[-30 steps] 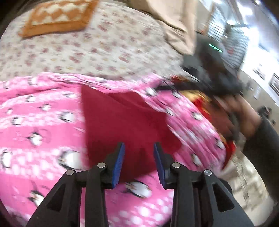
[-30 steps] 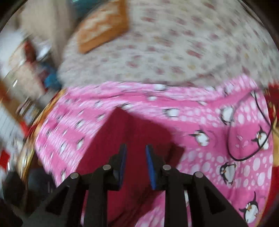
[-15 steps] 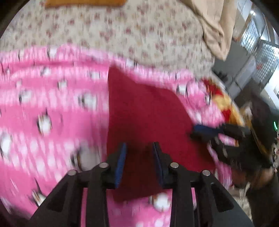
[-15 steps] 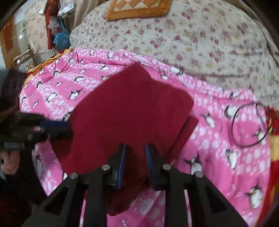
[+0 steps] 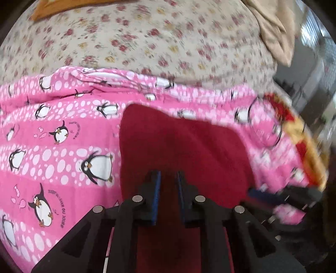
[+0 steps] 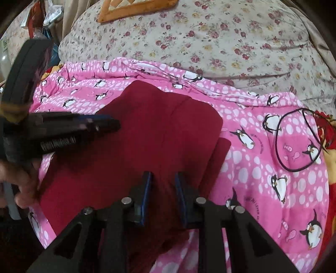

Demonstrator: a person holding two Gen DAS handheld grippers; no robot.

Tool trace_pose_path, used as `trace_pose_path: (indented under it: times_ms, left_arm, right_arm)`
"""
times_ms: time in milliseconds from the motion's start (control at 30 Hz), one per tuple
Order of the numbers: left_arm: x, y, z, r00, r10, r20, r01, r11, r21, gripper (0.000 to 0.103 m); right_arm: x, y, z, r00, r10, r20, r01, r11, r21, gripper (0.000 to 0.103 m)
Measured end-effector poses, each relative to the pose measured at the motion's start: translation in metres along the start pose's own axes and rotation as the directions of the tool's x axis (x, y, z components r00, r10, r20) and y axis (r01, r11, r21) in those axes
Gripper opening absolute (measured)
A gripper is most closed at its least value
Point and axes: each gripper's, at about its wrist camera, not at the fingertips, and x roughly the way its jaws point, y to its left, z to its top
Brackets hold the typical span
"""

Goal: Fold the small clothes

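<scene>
Two grippers are working one dark red cloth [image 6: 151,138], which is lying mid-frame on the pink penguin blanket [image 6: 252,172]. Left gripper [image 5: 168,178] is sitting over the cloth's near edge, pads parted by a narrow gap with red fabric showing between; can't tell if it's pinching anything. Right gripper [image 6: 162,178] is in the same state: narrow gap, cloth underneath, grip unclear. Cloth is showing a folded layer on top, with a lower layer sticking out at right. Black cord loop [image 6: 298,140] is lying on the blanket at right, apart from the cloth. Floral sheet [image 6: 210,31] is filling the upper frame, with an orange cushion [image 6: 130,8] at top. No containers visible.
</scene>
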Motion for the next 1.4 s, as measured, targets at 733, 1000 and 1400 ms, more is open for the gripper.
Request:
trace_pose_path:
  times_ms: [733,1000,1400]
  left_arm:
    - [0.105,0.01,0.04,0.982,0.167,-0.093,-0.177,0.978,-0.108,0.013]
    - [0.11,0.009,0.04,0.98,0.185,-0.074,-0.192,0.976,-0.099,0.013]
    - [0.109,0.009,0.04,0.981,0.184,-0.066,-0.19,0.976,-0.102,0.013]
  right_arm:
    - [0.079,-0.04,0.059,0.966,-0.258,-0.019,0.238,0.855,0.462,0.037]
    - [0.079,-0.047,0.059,0.975,-0.224,-0.002,0.196,0.85,0.49,0.038]
    - [0.077,-0.046,0.058,0.974,-0.224,0.008,0.191,0.847,0.495,0.039]
